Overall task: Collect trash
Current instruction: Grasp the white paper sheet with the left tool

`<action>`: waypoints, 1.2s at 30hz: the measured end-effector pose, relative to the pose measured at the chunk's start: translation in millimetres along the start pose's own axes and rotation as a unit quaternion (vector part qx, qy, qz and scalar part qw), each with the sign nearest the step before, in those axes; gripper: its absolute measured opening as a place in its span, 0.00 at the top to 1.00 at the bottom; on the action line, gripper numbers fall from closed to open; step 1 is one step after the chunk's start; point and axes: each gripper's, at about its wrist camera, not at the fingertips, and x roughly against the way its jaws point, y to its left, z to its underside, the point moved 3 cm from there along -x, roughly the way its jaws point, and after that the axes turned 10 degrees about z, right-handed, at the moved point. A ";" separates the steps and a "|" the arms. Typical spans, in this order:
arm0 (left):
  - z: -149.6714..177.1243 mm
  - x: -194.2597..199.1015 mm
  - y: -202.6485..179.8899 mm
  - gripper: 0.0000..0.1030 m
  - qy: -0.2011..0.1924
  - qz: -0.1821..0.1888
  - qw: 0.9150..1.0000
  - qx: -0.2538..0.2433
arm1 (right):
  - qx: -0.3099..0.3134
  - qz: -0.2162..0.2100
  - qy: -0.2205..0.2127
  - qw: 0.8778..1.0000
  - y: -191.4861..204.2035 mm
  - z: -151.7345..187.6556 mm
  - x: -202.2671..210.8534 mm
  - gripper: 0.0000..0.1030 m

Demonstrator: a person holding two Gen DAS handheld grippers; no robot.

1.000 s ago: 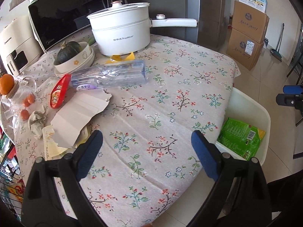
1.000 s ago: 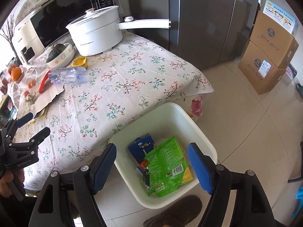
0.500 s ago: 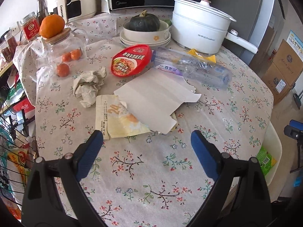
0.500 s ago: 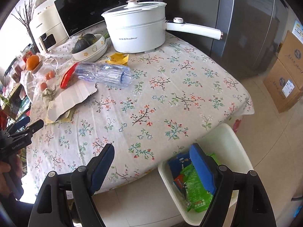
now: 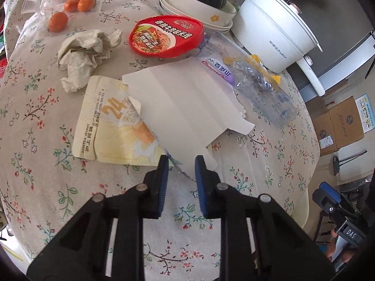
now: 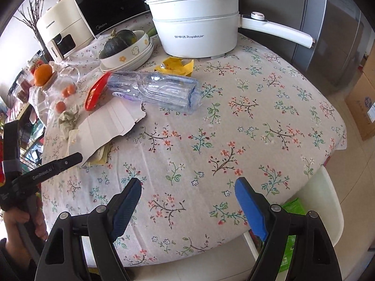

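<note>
Left wrist view shows the left gripper point(image 5: 181, 164) with its jaws just drawn in from wide to a narrow gap around the near corner of the torn white cardboard point(image 5: 187, 103). A little space seems to remain beside each blue pad, so whether they already pinch the card cannot be told. The cardboard lies toward the tabletop's left edge, partly over a yellow food pouch point(image 5: 110, 126) and with its far edge close to the crushed plastic bottle point(image 5: 250, 82).

To do this step well, the pads should probably bite only the cardboard corner. The pouch edge sits just beside the left pad, so a slightly deeper reach onto the card and a firm close would keep the grab clean. Thin, stiff card is likely to slip or pivot from a corner hold, so lifting slowly and keeping the sheet low until it clears the bottle and the red bowl lid point(image 5: 166, 36) looks sensible. The crumpled paper point(image 5: 82, 56) is near but apart and should stay undisturbed.

Right wrist view shows the right gripper point(image 6: 187, 194) released and empty, jaws wide over the tabletop's near edge. The white bin point(image 6: 328, 201) stands off that edge on the floor, already holding a green packet point(image 6: 293, 208); the carry should end there.
</note>
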 end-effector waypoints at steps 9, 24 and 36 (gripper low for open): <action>-1.1 25.9 -25.0 0.93 -0.026 0.005 0.998 -0.055 | -0.013 0.018 -0.002 1.000 -18.8 0.4 0.1 0.19; 11.5 148.3 -3.7 0.99 -0.160 -0.008 0.980 -0.118 | -0.009 0.001 -0.001 1.000 -0.2 5.4 -1.4 0.19; 23.2 187.0 73.3 0.99 -0.179 -0.083 0.977 -0.082 | 0.010 -0.067 0.011 0.998 91.5 -3.5 -29.3 0.19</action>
